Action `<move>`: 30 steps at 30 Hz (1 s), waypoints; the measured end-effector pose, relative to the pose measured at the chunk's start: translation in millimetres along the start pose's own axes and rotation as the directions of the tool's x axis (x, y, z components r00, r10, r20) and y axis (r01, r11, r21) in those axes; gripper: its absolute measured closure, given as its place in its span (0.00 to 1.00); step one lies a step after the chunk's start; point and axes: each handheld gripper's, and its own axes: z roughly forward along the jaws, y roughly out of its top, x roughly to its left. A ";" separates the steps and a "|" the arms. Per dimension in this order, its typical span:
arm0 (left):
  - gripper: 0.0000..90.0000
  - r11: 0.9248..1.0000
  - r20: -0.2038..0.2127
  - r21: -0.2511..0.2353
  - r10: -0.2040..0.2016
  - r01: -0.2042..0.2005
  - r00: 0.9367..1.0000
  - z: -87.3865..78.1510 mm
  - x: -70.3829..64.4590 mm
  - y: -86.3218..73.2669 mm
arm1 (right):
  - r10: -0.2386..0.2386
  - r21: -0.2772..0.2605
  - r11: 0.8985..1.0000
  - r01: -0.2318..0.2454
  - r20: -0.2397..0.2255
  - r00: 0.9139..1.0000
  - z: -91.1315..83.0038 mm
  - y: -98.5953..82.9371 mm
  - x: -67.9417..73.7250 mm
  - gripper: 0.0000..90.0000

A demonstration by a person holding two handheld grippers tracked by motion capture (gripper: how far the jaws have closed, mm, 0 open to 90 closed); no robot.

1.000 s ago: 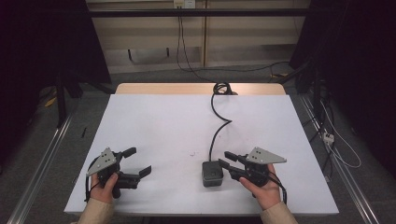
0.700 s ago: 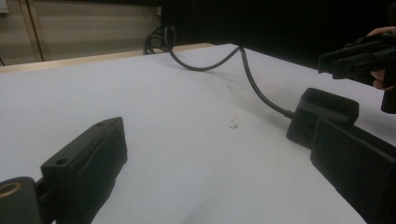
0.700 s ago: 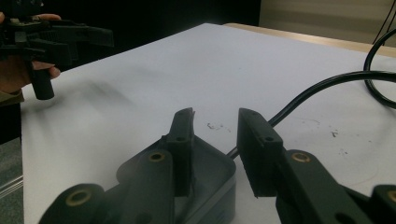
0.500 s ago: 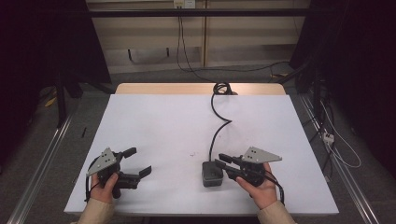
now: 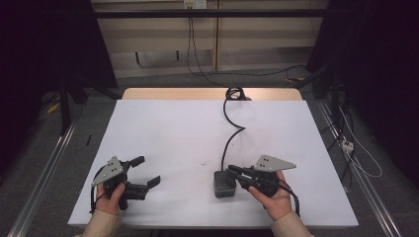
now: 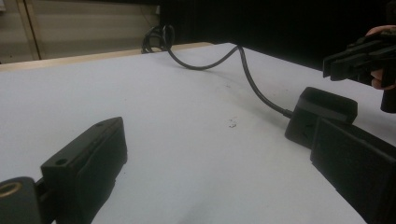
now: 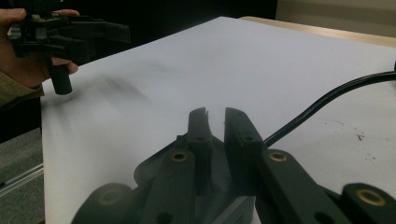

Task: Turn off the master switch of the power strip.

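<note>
White table (image 5: 173, 128); tongs (image 7: 217, 122) nearly closed.

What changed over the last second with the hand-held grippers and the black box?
The right hand-held gripper moved left over the black box, and its jaws now stand nearly closed. The left hand-held gripper stayed open in place. The box and its cable have not moved on the table.

The right tool (image 5: 236, 174) has slid leftward over the black box (image 5: 225, 184).
</note>
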 end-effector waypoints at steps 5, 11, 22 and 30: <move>0.04 1.000 0.002 0.002 0.001 -0.001 1.000 -0.2 0.3 0.1 | 0.000 0.004 1.000 0.000 -0.004 1.000 1.0 0.3 0.5 0.91; 0.04 1.000 0.003 0.002 0.001 -0.001 1.000 -0.1 0.1 0.1 | -0.008 0.018 1.000 0.008 -0.011 1.000 2.7 0.2 0.6 0.94; 0.04 1.000 0.003 0.004 0.002 -0.002 1.000 -0.1 0.0 0.3 | -0.018 0.024 1.000 0.018 -0.026 1.000 2.7 -0.5 0.9 1.00; 0.04 1.000 0.003 0.003 0.002 -0.002 1.000 -0.4 0.0 0.4 | -0.040 0.042 0.998 0.042 -0.052 0.998 4.1 -0.7 5.3 1.00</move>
